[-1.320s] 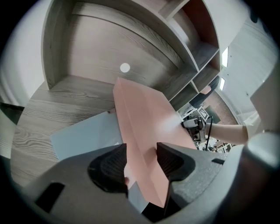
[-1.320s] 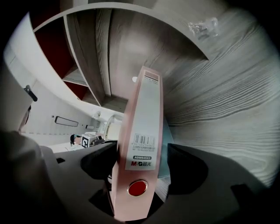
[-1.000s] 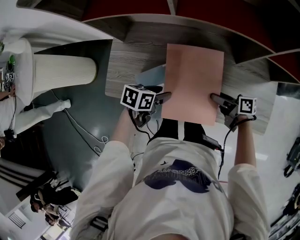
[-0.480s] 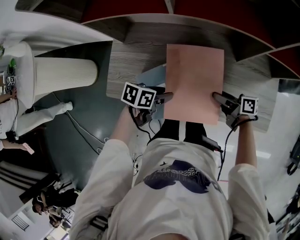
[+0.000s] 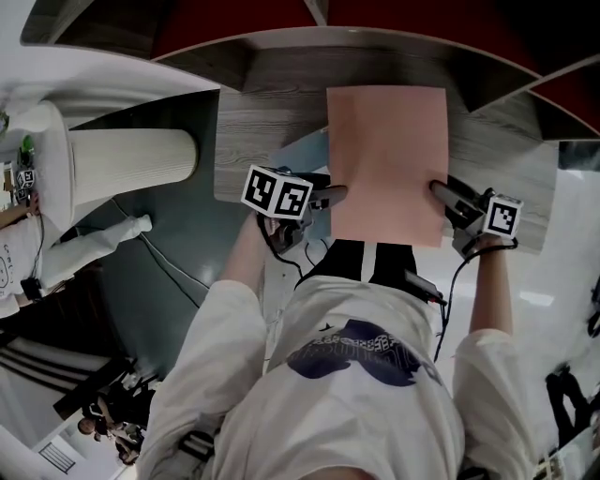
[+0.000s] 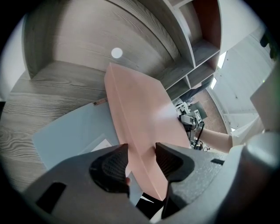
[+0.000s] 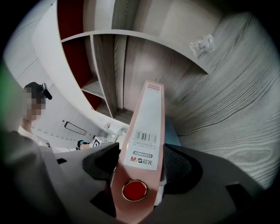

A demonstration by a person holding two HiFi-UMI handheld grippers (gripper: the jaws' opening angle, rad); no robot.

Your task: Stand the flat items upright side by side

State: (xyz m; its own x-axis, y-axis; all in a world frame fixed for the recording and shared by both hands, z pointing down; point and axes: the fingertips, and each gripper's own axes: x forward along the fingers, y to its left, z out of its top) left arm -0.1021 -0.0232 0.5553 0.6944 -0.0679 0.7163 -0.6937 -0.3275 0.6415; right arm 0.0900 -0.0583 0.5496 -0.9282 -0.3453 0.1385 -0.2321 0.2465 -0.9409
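One pink box (image 5: 386, 159) gripped by left tool (image 5: 331, 195), right tool (image 5: 439, 192) just closing; one blue folder (image 6: 74, 131).

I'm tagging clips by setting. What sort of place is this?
Likely an office or storage room: a pink box file, a light blue flat folder, and grey wood-grain shelving with open compartments.

Grey wood-grain shelf (image 5: 272, 112) (red-backed compartments (image 5: 234, 23)), glossy dark floor (image 5: 112, 272), white ribbed column (image 5: 131, 159).

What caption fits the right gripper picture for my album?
Right gripper clamped on the pink folder by its labelled spine, grey wooden shelving behind.
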